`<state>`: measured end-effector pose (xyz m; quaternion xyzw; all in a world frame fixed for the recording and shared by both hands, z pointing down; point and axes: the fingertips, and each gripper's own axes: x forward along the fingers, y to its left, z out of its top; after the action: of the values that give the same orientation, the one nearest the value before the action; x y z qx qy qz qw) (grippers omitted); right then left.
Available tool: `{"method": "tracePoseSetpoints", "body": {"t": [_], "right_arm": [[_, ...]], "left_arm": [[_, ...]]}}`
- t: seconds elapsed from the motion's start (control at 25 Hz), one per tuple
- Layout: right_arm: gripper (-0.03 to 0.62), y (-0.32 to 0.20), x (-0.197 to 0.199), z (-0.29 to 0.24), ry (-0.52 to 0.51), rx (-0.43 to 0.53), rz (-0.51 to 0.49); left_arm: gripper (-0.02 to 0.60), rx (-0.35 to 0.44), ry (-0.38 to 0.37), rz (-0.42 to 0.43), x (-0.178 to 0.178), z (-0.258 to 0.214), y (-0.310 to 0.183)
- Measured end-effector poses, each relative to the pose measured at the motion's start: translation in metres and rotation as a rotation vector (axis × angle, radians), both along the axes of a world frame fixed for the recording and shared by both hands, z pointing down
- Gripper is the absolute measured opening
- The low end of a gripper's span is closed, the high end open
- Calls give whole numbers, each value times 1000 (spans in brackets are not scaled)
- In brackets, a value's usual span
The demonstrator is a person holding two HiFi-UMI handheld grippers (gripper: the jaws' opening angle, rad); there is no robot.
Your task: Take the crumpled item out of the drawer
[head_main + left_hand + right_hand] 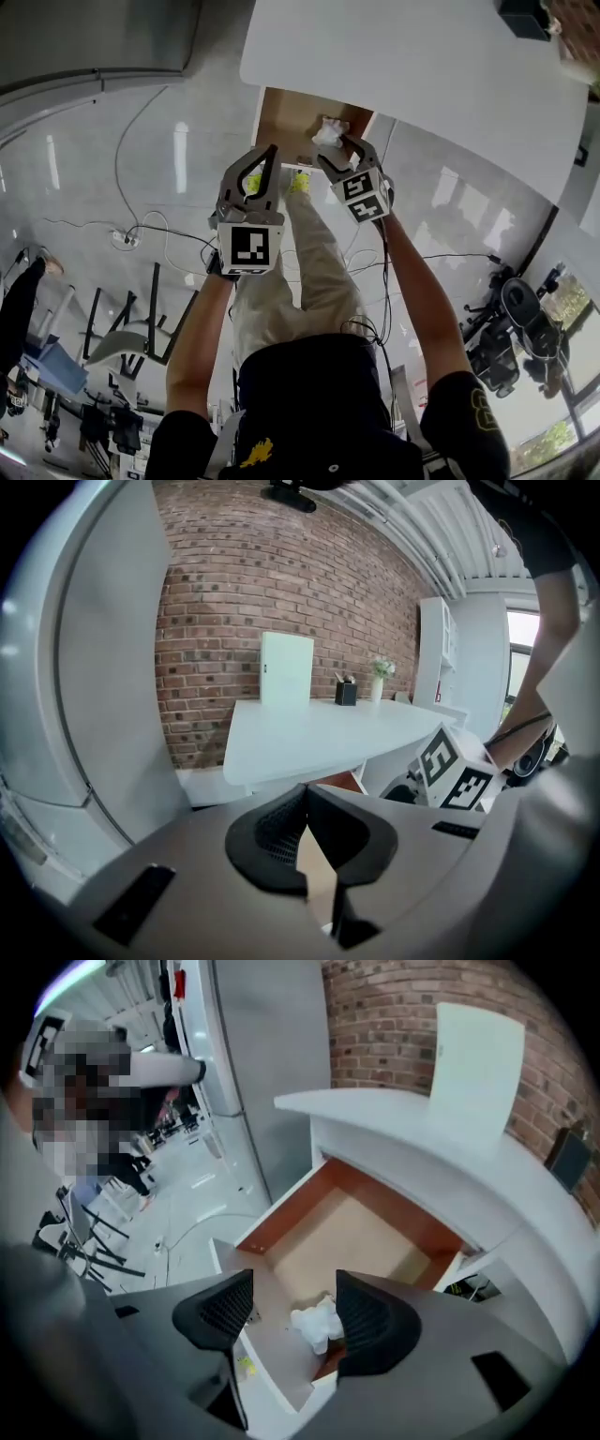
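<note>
White crumpled item (317, 1324): lies in open drawer (361, 1227), at its front corner | right hand-held gripper (294, 1288): jaws wide apart over drawer, empty | left hand-held gripper (305, 803): closed, empty | progress: drawer open; grasp and lift-out pending

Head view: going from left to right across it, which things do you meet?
power strip on the floor → left gripper → crumpled paper in the drawer → office chair
</note>
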<state>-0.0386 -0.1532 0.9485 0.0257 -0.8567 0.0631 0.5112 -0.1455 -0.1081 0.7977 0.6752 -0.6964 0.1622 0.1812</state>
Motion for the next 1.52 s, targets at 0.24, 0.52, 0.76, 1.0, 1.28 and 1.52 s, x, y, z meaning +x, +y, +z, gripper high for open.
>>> {"method": "tracePoseSetpoints", "body": {"t": [0.24, 0.52, 0.76, 1.0, 1.28, 1.52], "right_arm": [[298, 1, -8, 113, 155, 3, -59], [233, -19, 27, 197, 497, 119, -92], [92, -10, 34, 189, 562, 214, -192], [68, -20, 14, 70, 326, 167, -16], [60, -46, 2, -105, 98, 199, 167], [57, -85, -17, -278, -222, 285, 363]], "left_arm": [[17, -23, 27, -59, -8, 70, -4], [17, -41, 73, -99, -5, 100, -7], [17, -97, 81, -87, -14, 95, 14], [17, -133, 49, -65, -20, 50, 37], [17, -28, -14, -32, -23, -78, 15], [17, 83, -76, 53, -21, -181, -13]]}}
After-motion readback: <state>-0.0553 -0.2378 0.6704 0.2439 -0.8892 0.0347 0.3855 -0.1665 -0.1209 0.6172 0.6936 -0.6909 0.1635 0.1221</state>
